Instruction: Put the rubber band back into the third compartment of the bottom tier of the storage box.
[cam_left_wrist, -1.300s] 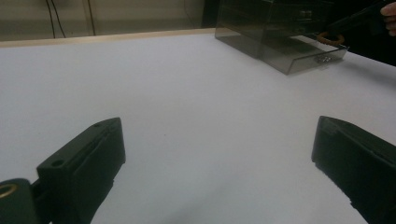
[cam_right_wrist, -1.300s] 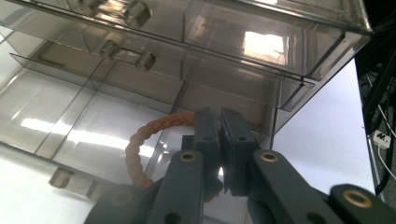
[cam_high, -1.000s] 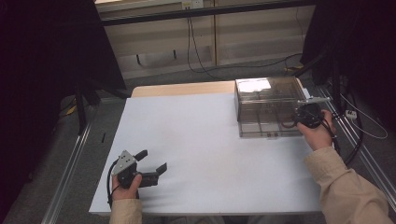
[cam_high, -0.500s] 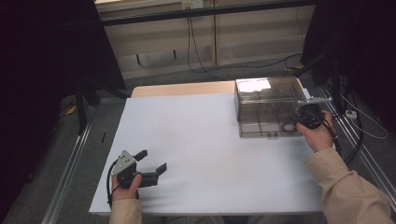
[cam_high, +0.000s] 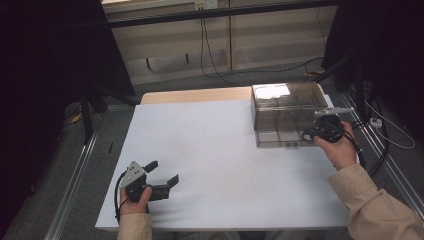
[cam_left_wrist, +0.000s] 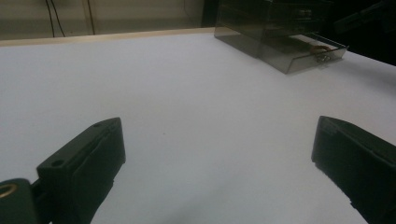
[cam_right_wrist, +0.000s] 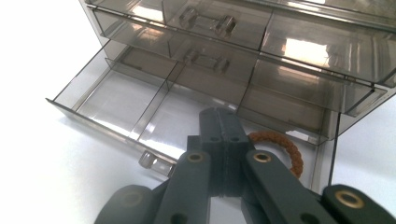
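Drawer unit: a smoky see-through drawer unit (cam_high: 289, 112) stood at the far right corner of the desk (cam_high: 215, 150), matching its place in the earlier frames.
Bottom drawer: the bottom drawer (cam_right_wrist: 140, 105) was pulled out toward the near edge, with its dividers showing through the clear floor and its small knob (cam_right_wrist: 150, 160) at the front wall.
Brown ring: a brown braided ring (cam_right_wrist: 285, 148) lay in the right end of that open drawer, partly hidden behind the right tool's closed jaws; whether they touched it could not be told.
Right tool: the right tool (cam_high: 326, 129) sat at the right edge of the desk, just in front of the drawer unit, its jaws pressed flat together with nothing between them; in the right gripper view (cam_right_wrist: 223, 128) they pointed into the open drawer.
Right tool, change: the jaws had just closed the last small bit, and in the high view the hand had drawn slightly back toward the near edge compared with a second earlier.
Left tool: the left tool (cam_high: 161, 172) rested near the near left corner of the desk, jaws spread wide and empty over bare white surface.
Left tool, change: it kept the same place and the same wide spread as in the earlier frames.
Apart: the two tools were well apart, at opposite sides of the desk.
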